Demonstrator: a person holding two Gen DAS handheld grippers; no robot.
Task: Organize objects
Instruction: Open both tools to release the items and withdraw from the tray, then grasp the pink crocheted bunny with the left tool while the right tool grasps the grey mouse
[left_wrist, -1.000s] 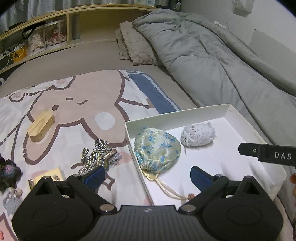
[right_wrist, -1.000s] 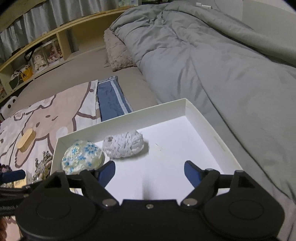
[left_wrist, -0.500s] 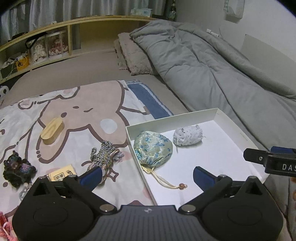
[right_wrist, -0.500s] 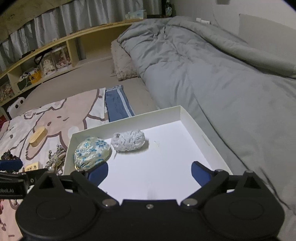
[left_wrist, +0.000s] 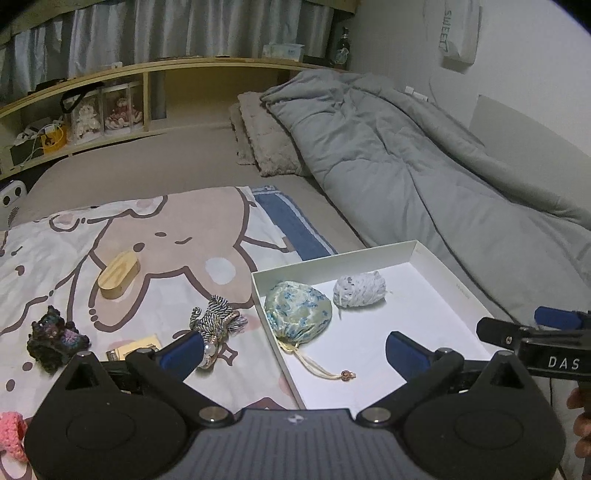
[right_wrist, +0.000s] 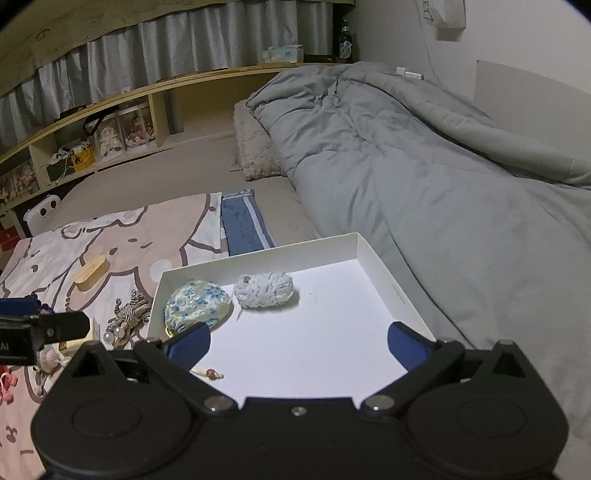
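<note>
Where left hand-held gripper (left_wrist: 293, 349) spreads empty, pad hides yellow box (left_wrist: 135, 347); right hand-held gripper (right_wrist: 297, 341) likewise spread.

A white box (left_wrist: 436, 258) lies open on the bed, holding a floral pouch (left_wrist: 298, 308) (drawstring trailing toward its near edge) and, just beside it, a pale yarn ball (left_wrist: 359, 290). Left of the box, on the cartoon blanket (left_wrist: 155, 236), lie a striped cord bundle (left_wrist: 216, 319), a wooden oval (left_wrist: 119, 274) and a dark crochet piece (left_wrist: 55, 338).
</note>
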